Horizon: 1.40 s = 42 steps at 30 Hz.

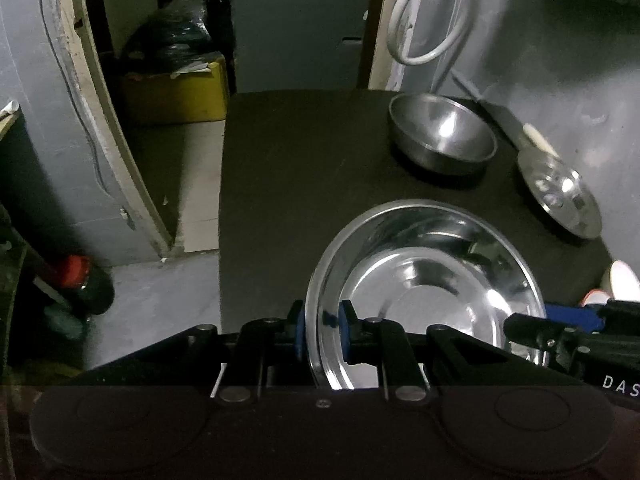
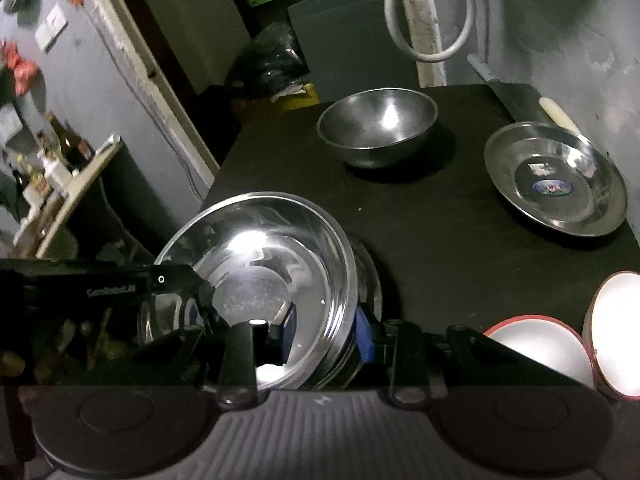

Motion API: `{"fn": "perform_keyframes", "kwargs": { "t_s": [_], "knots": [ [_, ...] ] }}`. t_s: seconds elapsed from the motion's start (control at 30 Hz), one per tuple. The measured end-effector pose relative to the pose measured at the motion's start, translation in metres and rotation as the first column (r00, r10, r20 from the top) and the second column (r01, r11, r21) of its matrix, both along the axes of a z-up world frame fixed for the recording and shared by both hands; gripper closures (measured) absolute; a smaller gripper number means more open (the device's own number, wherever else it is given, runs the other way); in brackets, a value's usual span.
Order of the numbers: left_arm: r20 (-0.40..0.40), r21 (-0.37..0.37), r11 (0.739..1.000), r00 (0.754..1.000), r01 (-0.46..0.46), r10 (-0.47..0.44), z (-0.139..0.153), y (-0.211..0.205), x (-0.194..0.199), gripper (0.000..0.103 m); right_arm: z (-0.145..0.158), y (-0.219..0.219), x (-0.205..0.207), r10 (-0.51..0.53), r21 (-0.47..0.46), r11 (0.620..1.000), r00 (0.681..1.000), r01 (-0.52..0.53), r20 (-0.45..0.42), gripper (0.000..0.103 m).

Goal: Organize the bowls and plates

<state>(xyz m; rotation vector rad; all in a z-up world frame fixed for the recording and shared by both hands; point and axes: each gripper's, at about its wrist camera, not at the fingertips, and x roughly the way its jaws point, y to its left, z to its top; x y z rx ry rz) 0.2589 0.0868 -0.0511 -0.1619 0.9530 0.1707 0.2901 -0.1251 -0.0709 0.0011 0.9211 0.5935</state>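
Observation:
A large shiny steel plate (image 1: 420, 280) lies tilted over the near part of the black table (image 1: 300, 160). My left gripper (image 1: 322, 320) is shut on its left rim, one blue pad on each side. In the right wrist view, my right gripper (image 2: 326, 328) is shut on the right rim of the same plate (image 2: 260, 264). A second rim shows just under that edge; I cannot tell if it is another plate. Farther back stand a steel bowl (image 2: 376, 126) and a smaller steel plate (image 2: 556, 180) with a sticker in its middle.
Two white bowls with red rims (image 2: 540, 344) sit at the near right. A knife with a cream handle (image 2: 560, 114) lies at the back right by the grey wall. A white hose (image 1: 424, 20) hangs behind. The table's left edge (image 1: 222, 200) drops to the floor.

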Motion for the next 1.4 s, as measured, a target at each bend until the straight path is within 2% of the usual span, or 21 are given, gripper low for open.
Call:
{"fn": "perform_keyframes", "kwargs": {
  "t_s": [0.2, 0.47, 0.7, 0.87, 0.93, 1.0, 1.03, 1.1, 1.17, 1.3, 1.4],
  "knots": [
    [-0.011, 0.015, 1.000, 1.000, 0.002, -0.002, -0.009, -0.002, 0.002, 0.083, -0.002, 0.014, -0.015, 0.011, -0.077, 0.997, 0.999, -0.007, 0.048, 0.067],
    [-0.027, 0.034, 0.999, 1.000, 0.011, -0.010, -0.019, -0.012, 0.011, 0.081, -0.003, 0.016, -0.013, 0.006, -0.123, 0.992, 0.995, 0.006, 0.101, 0.067],
    [-0.030, 0.036, 0.999, 0.999, 0.012, -0.011, -0.022, -0.015, 0.013, 0.076, -0.006, 0.016, -0.011, 0.016, -0.137, 0.991, 0.991, 0.002, 0.129, 0.060],
    [-0.029, 0.036, 0.999, 0.999, -0.015, 0.016, -0.017, -0.015, 0.013, 0.060, -0.010, 0.009, -0.009, 0.000, -0.118, 0.993, 0.993, 0.014, 0.117, 0.053],
    [-0.017, 0.043, 0.999, 0.999, -0.030, 0.031, -0.011, -0.014, 0.013, 0.046, -0.009, 0.000, -0.009, -0.025, -0.099, 0.994, 0.993, 0.037, 0.113, 0.047],
    [0.015, 0.061, 0.997, 0.999, -0.050, 0.049, -0.002, -0.017, 0.014, 0.026, -0.006, -0.010, -0.009, -0.056, -0.071, 0.995, 0.991, 0.065, 0.121, 0.037],
    [0.032, 0.069, 0.996, 0.998, -0.056, 0.054, 0.002, -0.018, 0.014, 0.023, -0.003, -0.016, -0.008, -0.072, -0.058, 0.995, 0.989, 0.080, 0.127, 0.034],
    [0.068, 0.076, 0.996, 0.997, -0.049, 0.044, 0.011, -0.024, 0.019, 0.010, 0.003, -0.031, -0.007, -0.116, -0.026, 0.992, 0.983, 0.121, 0.145, 0.021],
    [0.103, 0.072, 0.997, 0.994, -0.027, 0.020, 0.020, -0.033, 0.028, 0.003, 0.009, -0.047, -0.003, -0.165, 0.009, 0.986, 0.972, 0.165, 0.167, 0.015],
    [0.146, 0.033, 0.999, 0.989, 0.030, -0.035, 0.027, -0.055, 0.051, 0.001, 0.018, -0.081, 0.007, -0.271, 0.093, 0.962, 0.945, 0.257, 0.185, 0.006],
    [0.152, 0.004, 0.997, 0.986, 0.074, -0.074, 0.024, -0.074, 0.073, 0.001, 0.019, -0.104, 0.016, -0.344, 0.112, 0.938, 0.917, 0.327, 0.203, 0.005]
  ]
}}
